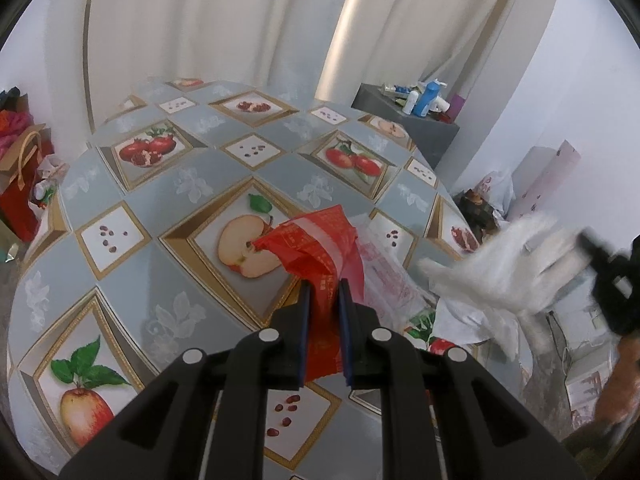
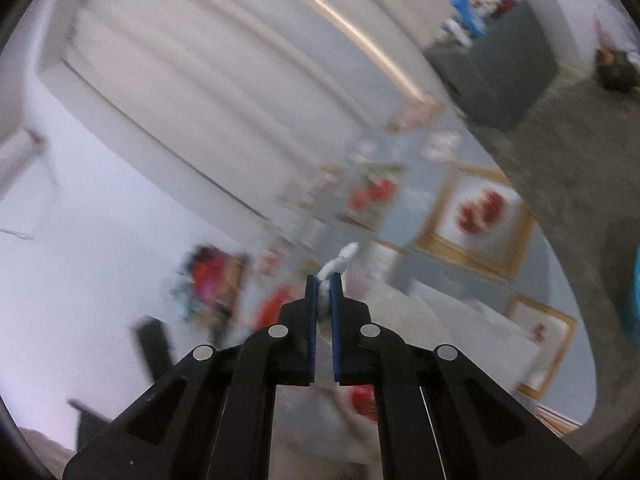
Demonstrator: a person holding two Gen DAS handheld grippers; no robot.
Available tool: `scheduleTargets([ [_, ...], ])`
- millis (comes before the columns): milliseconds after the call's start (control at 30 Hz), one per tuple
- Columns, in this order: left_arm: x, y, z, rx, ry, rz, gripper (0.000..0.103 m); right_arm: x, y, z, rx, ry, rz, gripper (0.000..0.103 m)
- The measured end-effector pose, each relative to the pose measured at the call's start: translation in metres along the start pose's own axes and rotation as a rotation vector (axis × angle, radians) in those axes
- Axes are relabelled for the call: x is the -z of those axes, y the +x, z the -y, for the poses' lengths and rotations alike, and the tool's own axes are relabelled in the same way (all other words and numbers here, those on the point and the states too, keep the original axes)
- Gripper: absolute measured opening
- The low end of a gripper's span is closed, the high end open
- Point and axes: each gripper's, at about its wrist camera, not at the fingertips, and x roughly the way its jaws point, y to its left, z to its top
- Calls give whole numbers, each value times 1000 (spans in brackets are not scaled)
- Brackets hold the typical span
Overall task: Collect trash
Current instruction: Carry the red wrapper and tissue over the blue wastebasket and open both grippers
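A red plastic bag (image 1: 316,248) with printed text lies crumpled on the fruit-patterned tablecloth (image 1: 168,200). My left gripper (image 1: 324,288) is shut on its near end. A clear bag with red print (image 1: 384,276) lies just right of it. At the right edge of the left wrist view, blurred, a white crumpled tissue-like piece (image 1: 500,276) hangs above the table edge from my right gripper (image 1: 612,280). In the right wrist view my right gripper (image 2: 324,284) is shut on that white piece (image 2: 340,262), which pokes out past the fingertips. That view is smeared and tilted.
A grey cabinet (image 1: 404,120) with bottles stands behind the table at the right. Gift bags (image 1: 24,168) sit on the floor at the left. Bags and clutter (image 1: 480,208) lie off the table's right edge. Curtains hang behind.
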Motion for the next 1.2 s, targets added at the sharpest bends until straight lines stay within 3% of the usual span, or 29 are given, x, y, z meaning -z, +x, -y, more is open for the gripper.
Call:
scheduleTargets([
  [100,-5,-9,6,6,19,20,12,-20,-32,-11,-97,5,101,4],
  [200,-14,-19,21,22,60,45,12,-33,-71,-10,-125,5,209,4],
  [333,-28,-28,56,86,135,70,12,-35,-127,5,-82,18,342,4],
  [500,-45,-17,122,240,251,34,12,-22,-195,37,25,67,482,4],
  [667,-52,28,214,438,364,-137,12,-1,-242,84,118,176,563,4],
  [833,-40,102,308,514,460,-367,12,14,-260,140,221,305,592,4],
  [1000,-15,159,385,506,544,-496,12,26,-271,194,377,430,611,5],
  [1200,24,229,463,476,644,-616,13,50,-276,252,462,637,661,5],
])
